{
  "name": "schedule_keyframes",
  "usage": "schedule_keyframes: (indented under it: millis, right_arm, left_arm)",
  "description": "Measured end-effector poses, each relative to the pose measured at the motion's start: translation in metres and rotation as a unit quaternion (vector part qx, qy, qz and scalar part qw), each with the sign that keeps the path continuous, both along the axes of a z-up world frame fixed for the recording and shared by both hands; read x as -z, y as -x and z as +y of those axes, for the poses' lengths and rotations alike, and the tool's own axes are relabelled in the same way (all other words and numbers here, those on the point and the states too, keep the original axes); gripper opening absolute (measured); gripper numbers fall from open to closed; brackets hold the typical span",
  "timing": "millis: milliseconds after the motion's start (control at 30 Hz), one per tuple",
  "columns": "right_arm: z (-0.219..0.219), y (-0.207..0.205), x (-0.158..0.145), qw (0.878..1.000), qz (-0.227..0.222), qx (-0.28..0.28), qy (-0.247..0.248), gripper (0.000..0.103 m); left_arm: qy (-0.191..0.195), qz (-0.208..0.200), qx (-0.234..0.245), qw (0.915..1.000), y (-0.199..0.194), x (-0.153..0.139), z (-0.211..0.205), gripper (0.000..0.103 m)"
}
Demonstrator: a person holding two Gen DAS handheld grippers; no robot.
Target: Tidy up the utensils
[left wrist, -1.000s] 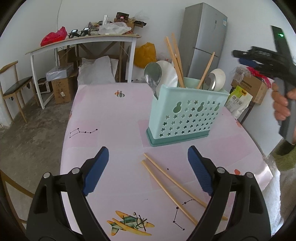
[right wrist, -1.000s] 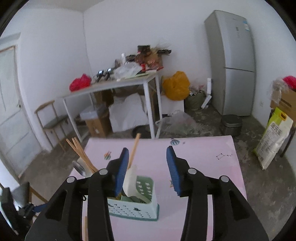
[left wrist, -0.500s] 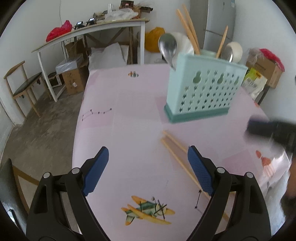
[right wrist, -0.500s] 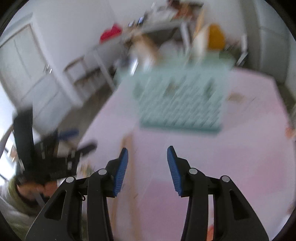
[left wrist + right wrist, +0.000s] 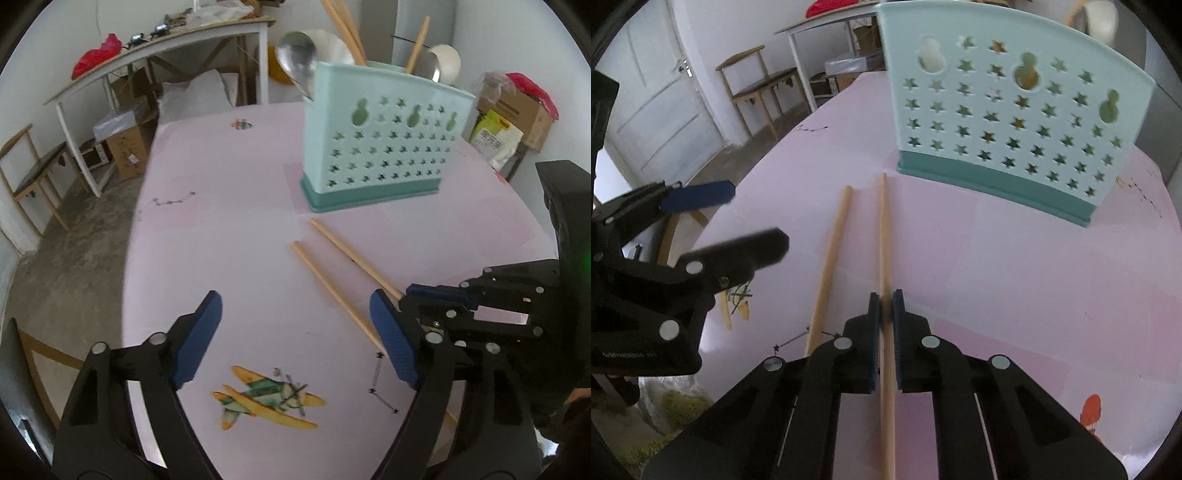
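A mint-green utensil holder [image 5: 384, 147] with star holes stands on the pink table [image 5: 229, 229], holding spoons and chopsticks; it also shows in the right wrist view [image 5: 1008, 110]. Two wooden chopsticks lie in front of it. My right gripper [image 5: 885, 306] is shut on the right chopstick [image 5: 884, 236] near its near end; the other chopstick [image 5: 831, 258] lies just left of it. My left gripper [image 5: 295, 332] is open and empty above the table, left of the chopsticks [image 5: 332, 288]. The right gripper [image 5: 436, 295] shows at the right of the left wrist view.
A white work table [image 5: 166, 51] with clutter, cardboard boxes [image 5: 125, 147] and a wooden chair [image 5: 33, 173] stand beyond the table's far left edge. A door [image 5: 653, 110] is at the left. Boxes and bags [image 5: 509, 122] sit at the right.
My right gripper came down from high above the holder to the table and closed on one chopstick. My left gripper drew back a little and stayed open.
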State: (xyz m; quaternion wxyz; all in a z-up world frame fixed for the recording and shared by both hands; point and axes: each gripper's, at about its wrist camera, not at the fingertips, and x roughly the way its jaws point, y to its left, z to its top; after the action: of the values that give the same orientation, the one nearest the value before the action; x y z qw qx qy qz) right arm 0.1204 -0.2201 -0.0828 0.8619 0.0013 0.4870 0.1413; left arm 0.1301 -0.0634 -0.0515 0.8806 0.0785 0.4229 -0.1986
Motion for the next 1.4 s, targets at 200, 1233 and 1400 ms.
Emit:
schedule_keyframes:
  millis: [200,1233,1400]
  right_arm:
    - [-0.023,0.006,-0.002,0.999,0.01,0.044,-0.014,0.007]
    - [-0.069,0.012,0.001,0.994,0.032,0.092,-0.055,0.018]
    - [-0.058,0.002,0.002,0.995,0.017,0.099,-0.024,0.012]
  left_arm:
    - [0.002,0.052,0.025,0.9983,-0.003,0.018,-0.022,0.05]
    - [-0.054,0.083,0.014,0.995,-0.017,0.029,-0.002,0.016]
    - [-0.059,0.068,0.01,0.9959,-0.029,0.029,-0.007,0.011]
